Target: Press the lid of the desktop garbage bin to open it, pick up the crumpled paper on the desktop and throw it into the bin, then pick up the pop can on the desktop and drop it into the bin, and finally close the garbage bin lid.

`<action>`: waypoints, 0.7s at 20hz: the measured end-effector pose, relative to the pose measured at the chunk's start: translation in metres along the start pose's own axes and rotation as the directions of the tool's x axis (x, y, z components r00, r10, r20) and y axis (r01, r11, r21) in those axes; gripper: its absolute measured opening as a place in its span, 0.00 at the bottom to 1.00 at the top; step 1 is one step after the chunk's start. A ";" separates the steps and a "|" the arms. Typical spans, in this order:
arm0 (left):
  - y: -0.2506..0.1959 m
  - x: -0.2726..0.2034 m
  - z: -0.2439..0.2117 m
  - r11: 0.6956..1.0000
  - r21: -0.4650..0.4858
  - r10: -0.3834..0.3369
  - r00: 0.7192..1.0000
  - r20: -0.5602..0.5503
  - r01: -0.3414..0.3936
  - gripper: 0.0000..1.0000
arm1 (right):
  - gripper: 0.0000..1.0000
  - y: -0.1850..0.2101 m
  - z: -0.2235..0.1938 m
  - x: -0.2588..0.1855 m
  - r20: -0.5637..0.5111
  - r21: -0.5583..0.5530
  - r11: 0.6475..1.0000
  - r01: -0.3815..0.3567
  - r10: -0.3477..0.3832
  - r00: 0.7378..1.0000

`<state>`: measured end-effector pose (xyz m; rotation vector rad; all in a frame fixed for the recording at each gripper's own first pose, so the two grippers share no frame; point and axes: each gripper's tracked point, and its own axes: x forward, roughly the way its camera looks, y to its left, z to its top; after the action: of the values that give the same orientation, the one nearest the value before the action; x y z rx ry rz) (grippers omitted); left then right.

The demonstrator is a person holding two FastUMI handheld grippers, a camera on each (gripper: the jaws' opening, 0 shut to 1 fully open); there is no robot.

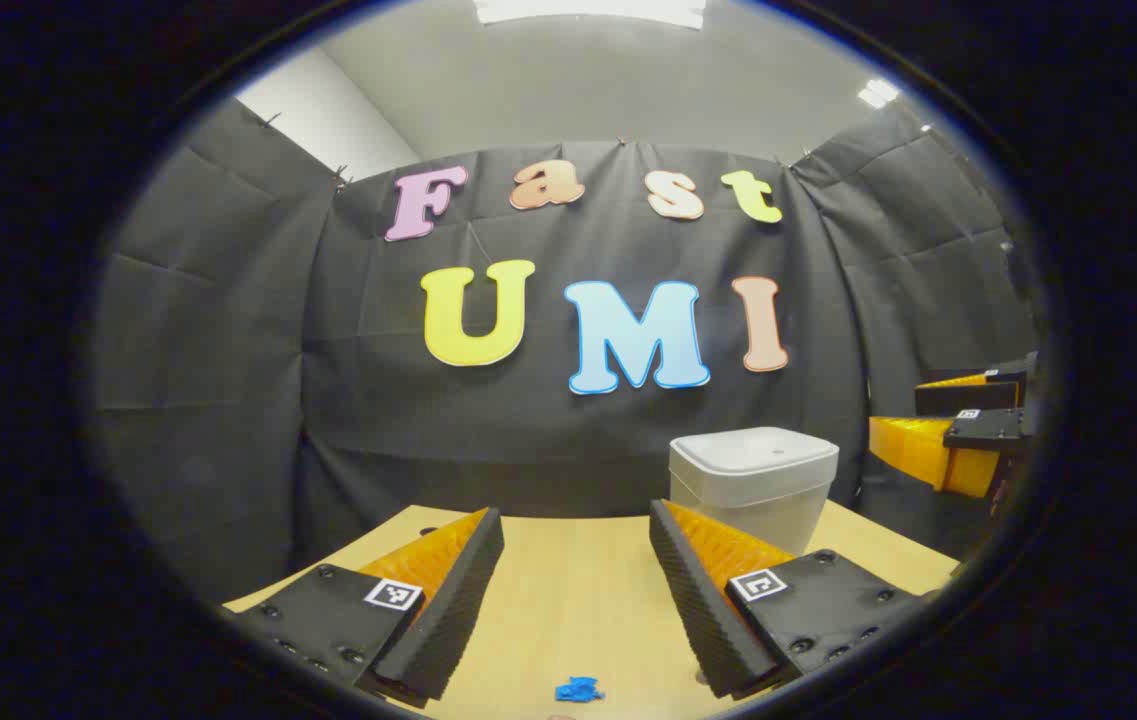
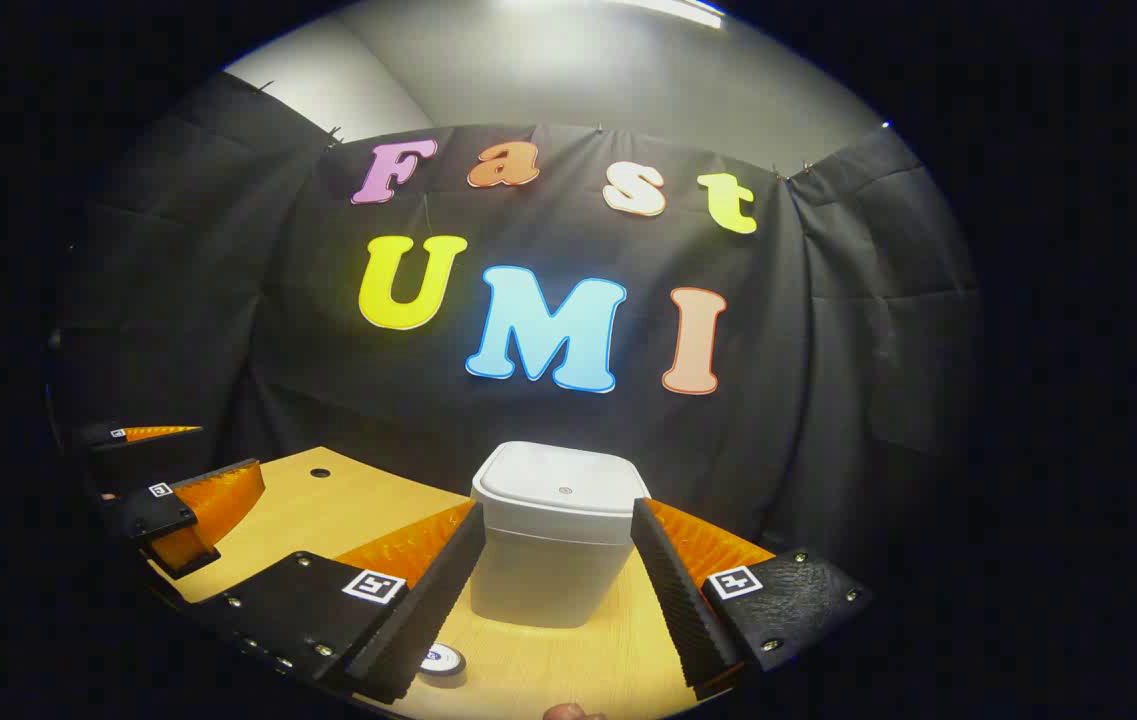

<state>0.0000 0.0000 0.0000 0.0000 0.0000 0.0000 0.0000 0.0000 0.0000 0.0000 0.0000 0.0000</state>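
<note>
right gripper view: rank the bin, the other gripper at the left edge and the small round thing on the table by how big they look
1. Bin, largest.
2. Left gripper, smaller, though it lies partly at the edge, so its full size is unsure.
3. Small round thing on the table, smallest, even though it sits near the camera; partly hidden by a finger.

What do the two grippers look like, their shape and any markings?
Both look alike. The left gripper and the right gripper each have two wedge-shaped fingers that taper forward, with ribbed inner pads. Each finger sits on a flat black plate fastened with small screws and carrying a square black-and-white marker tag. No cables or sleeves are visible.
</note>
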 end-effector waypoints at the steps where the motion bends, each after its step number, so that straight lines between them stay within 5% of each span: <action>1: -0.002 0.002 0.002 1.000 0.008 -0.002 1.000 0.000 0.002 0.90 | 0.95 0.005 -0.004 0.003 -0.014 -0.002 1.000 -0.009 0.009 1.000; 10: 0.022 0.034 0.010 1.000 0.007 0.002 1.000 0.000 -0.002 1.00 | 0.95 0.015 -0.011 0.017 0.000 0.014 0.999 0.030 -0.030 1.000; 12: 0.028 0.037 0.010 1.000 0.010 0.010 1.000 0.002 -0.010 0.91 | 0.95 0.018 -0.011 0.018 0.004 0.023 0.999 0.031 -0.031 0.999; 14: 0.032 0.040 0.008 1.000 -0.002 0.011 1.000 0.000 -0.011 1.00 | 0.95 0.017 -0.010 0.019 0.010 0.017 0.999 0.046 -0.046 0.999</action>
<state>0.0396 0.0320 0.0076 -0.0025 0.0004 0.0111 0.0193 0.0166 -0.0104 0.0165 -0.0106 -0.0461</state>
